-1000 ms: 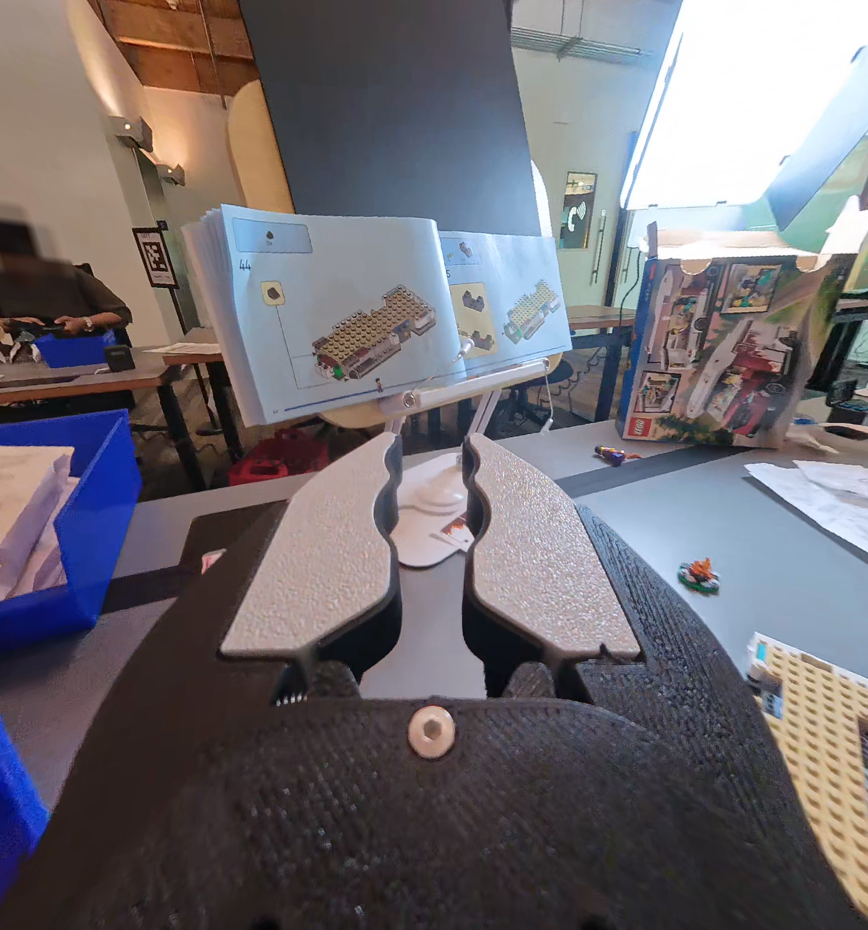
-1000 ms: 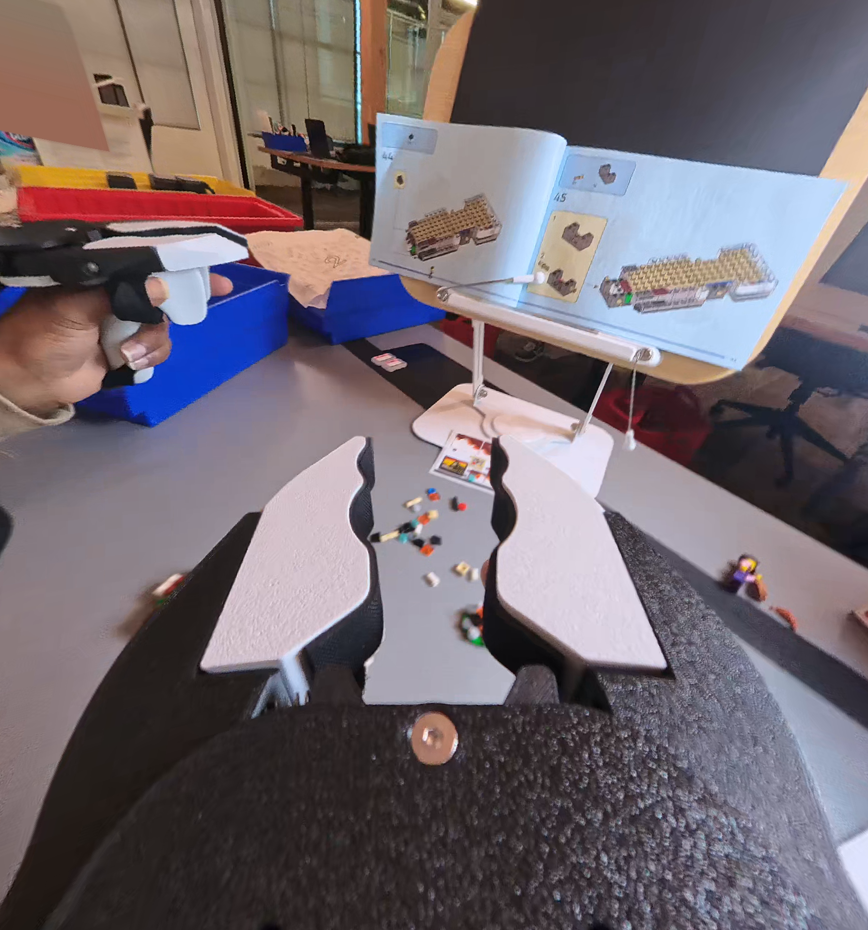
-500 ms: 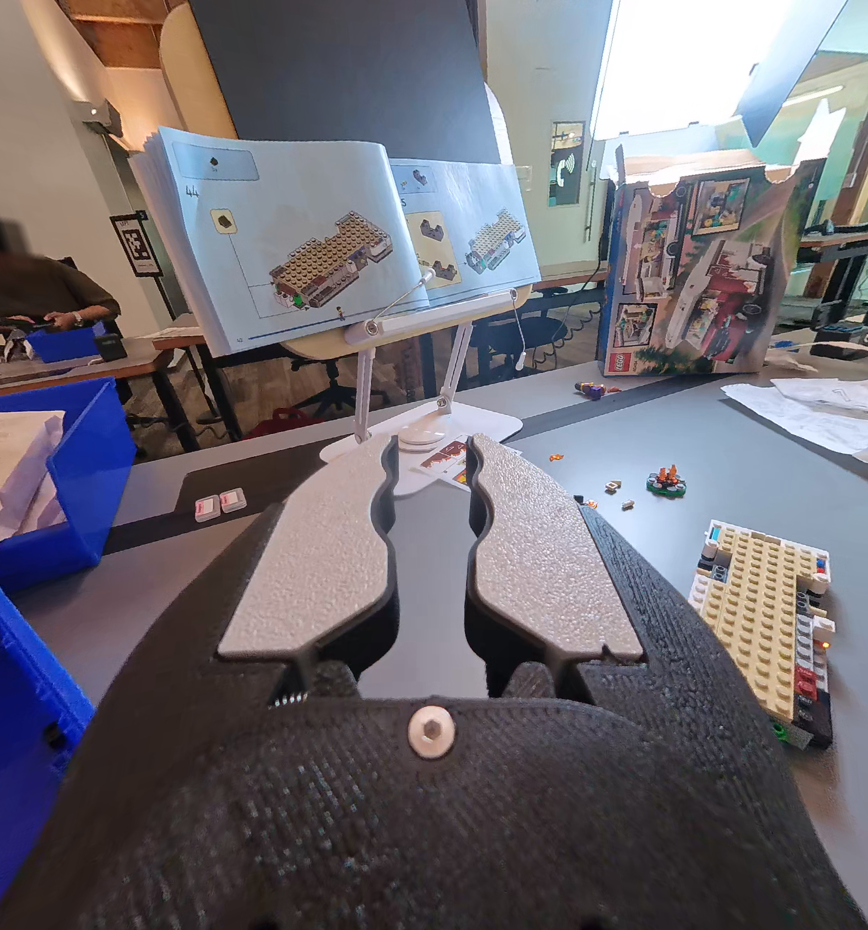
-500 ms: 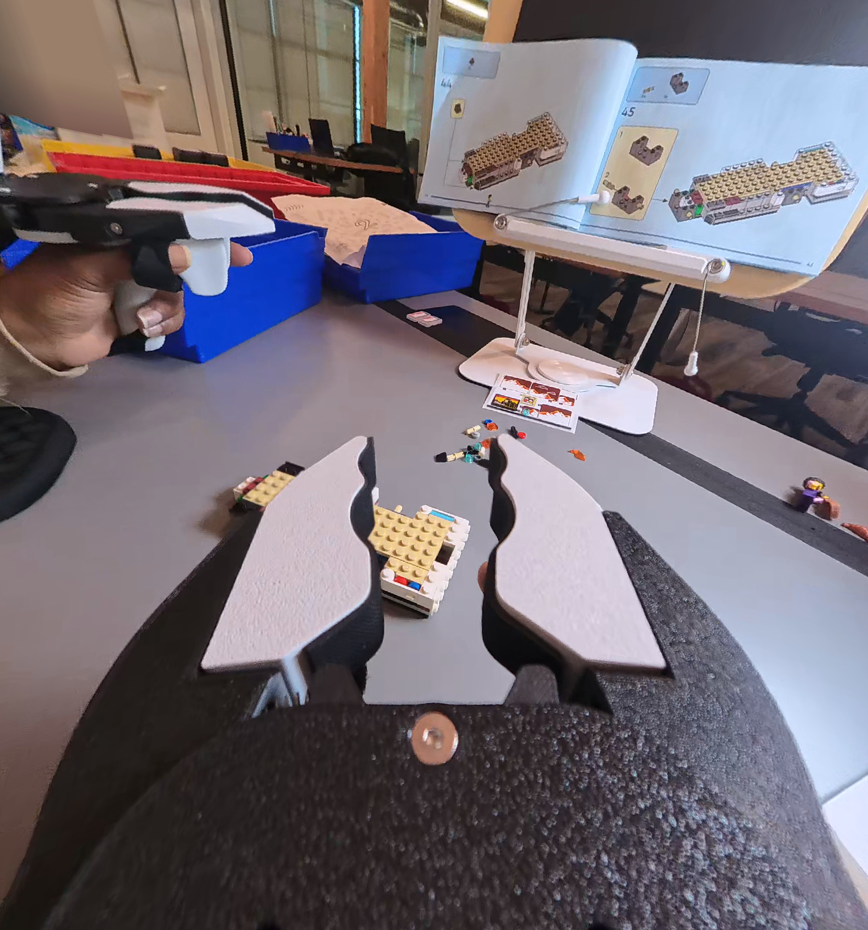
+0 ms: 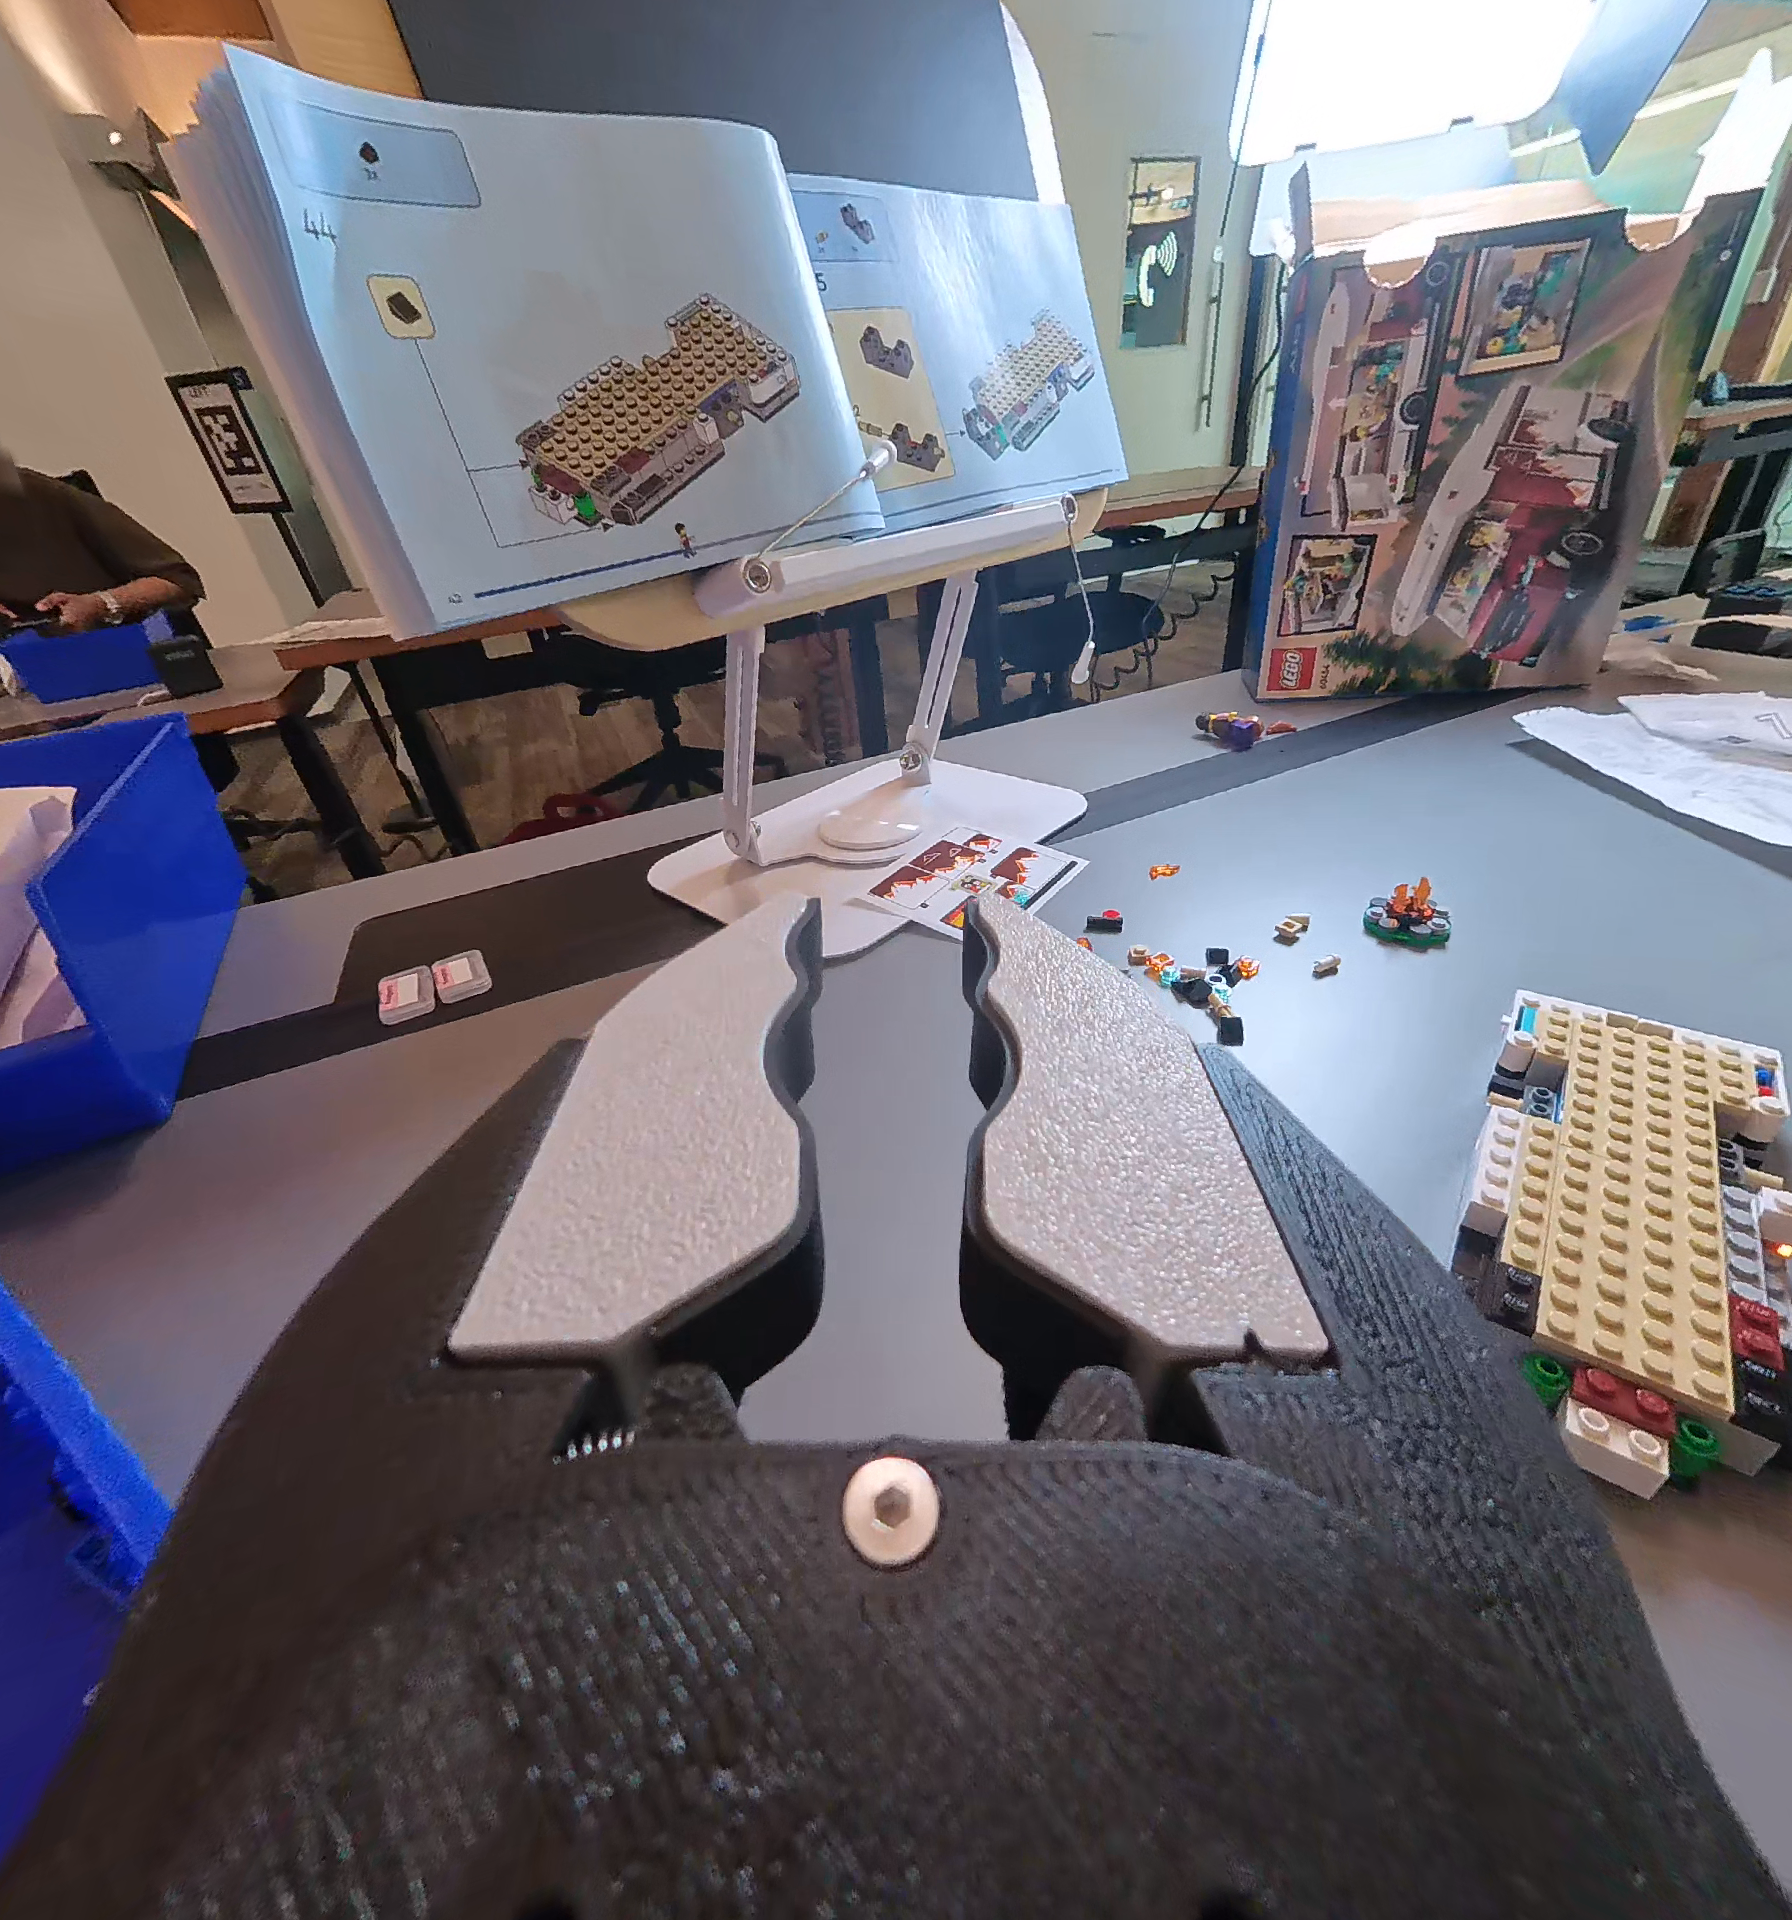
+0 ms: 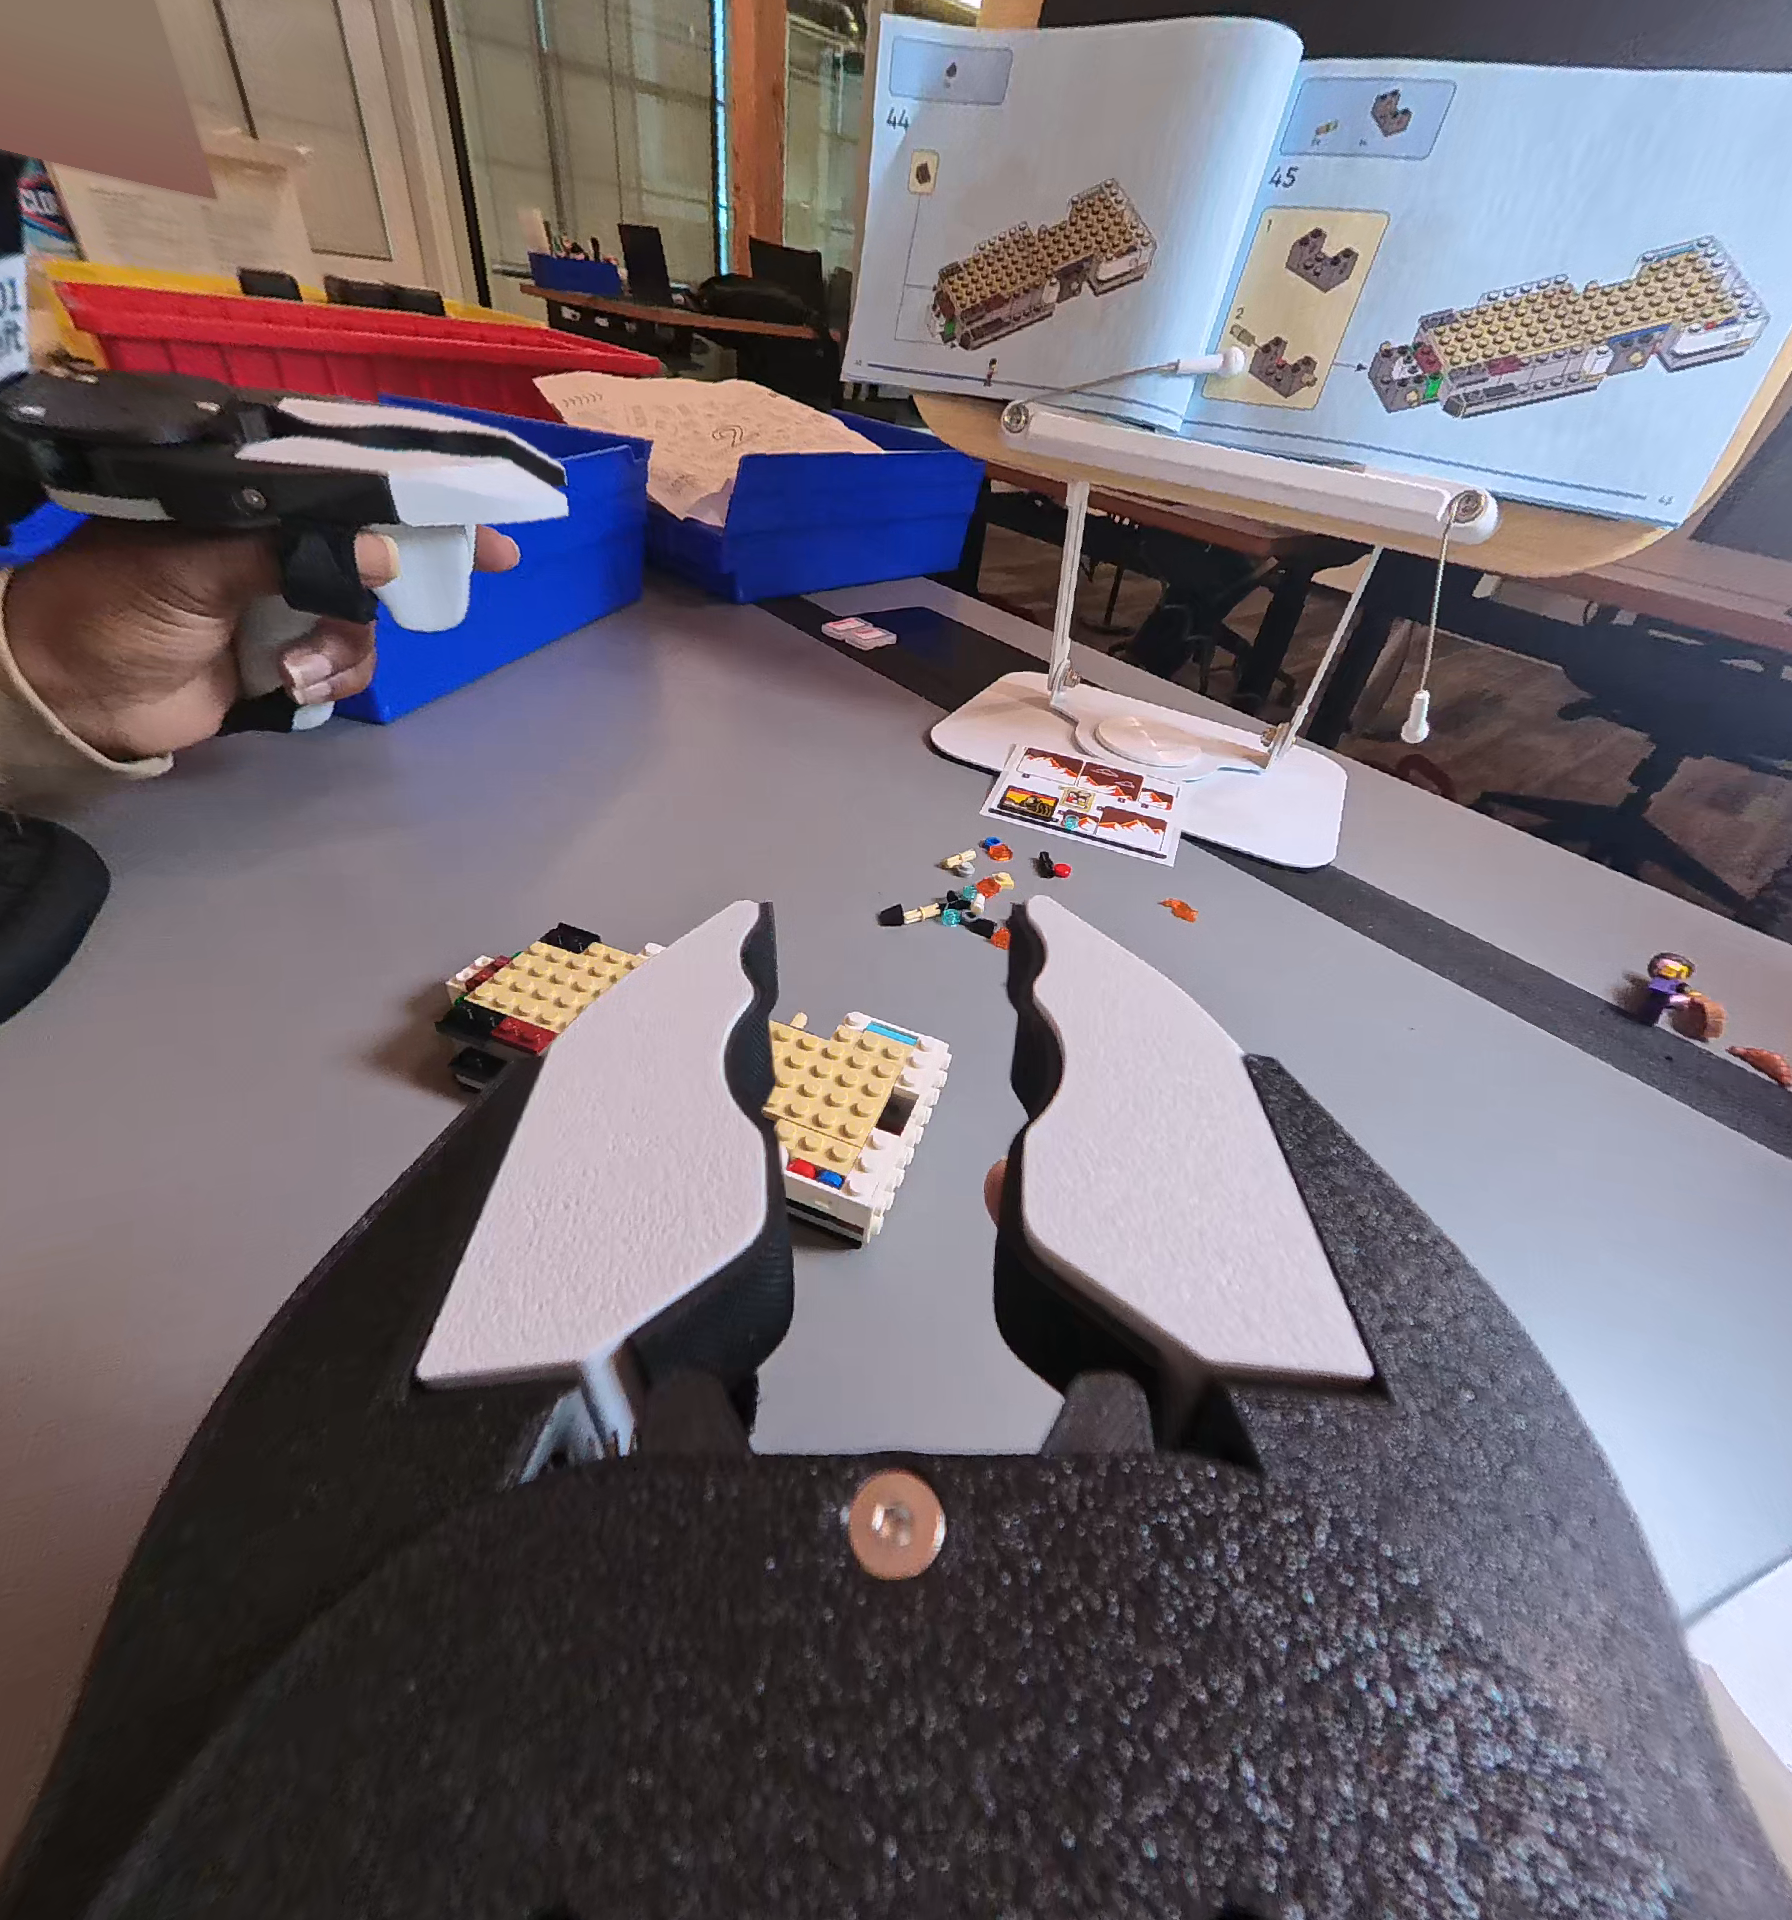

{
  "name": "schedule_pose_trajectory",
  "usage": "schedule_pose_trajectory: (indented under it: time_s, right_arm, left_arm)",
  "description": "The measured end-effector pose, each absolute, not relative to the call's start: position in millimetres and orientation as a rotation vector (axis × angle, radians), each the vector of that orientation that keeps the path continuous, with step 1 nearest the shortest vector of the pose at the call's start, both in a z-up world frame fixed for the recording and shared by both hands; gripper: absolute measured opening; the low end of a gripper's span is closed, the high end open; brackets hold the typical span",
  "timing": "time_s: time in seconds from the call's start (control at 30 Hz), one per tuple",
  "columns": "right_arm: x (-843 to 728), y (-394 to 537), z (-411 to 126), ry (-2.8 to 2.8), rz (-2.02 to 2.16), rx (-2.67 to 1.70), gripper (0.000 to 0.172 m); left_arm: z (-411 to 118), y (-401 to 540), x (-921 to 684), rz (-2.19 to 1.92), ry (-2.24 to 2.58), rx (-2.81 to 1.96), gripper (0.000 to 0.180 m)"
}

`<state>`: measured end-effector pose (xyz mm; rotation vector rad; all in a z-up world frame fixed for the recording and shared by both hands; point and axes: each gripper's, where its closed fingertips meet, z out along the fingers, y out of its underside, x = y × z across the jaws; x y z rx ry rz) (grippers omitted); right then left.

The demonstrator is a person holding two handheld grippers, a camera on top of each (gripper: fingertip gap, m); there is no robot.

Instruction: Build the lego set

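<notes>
While our left gripper hangs spread and bare beside the blue plastic bins, our right gripper gapes unclenched over the tan-studded brick model; dropping carelessly, we judge, could scatter the small loose bricks just beyond.

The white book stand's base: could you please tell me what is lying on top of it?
A printed sticker sheet lies partly on the front edge of the base, the rest on the grey table. What lies under the sheet is covered.
</notes>
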<state>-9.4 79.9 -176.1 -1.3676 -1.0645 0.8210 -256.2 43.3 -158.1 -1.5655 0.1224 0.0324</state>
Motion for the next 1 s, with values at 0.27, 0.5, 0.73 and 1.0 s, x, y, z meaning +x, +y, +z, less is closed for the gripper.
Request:
schedule_pose_trajectory:
  time_s: [0.27, 0.5, 0.73, 1.0]
  right_arm:
    - [-6.8, 80.0, -173.1, -1.059, 0.811, -1.355, 0.043]
    - [-8.8, 82.4, -180.0, -1.066, 0.793, -1.375, 0.043]
    - [-9.0, 84.3, -183.2, -1.062, 0.789, -1.389, 0.043]
    - [-9.9, 87.6, -187.6, -1.059, 0.778, -1.411, 0.042]
  left_arm:
    - [-164.6, 45.6, -259.1, 0.047, 0.125, -1.582, 0.025]
    - [-170.1, 48.1, -258.0, 0.035, 0.134, -1.594, 0.024]
    - [-170.6, 48.4, -257.3, 0.029, 0.134, -1.593, 0.025]
    - [-175.3, 50.3, -255.9, 0.013, 0.138, -1.611, 0.025]
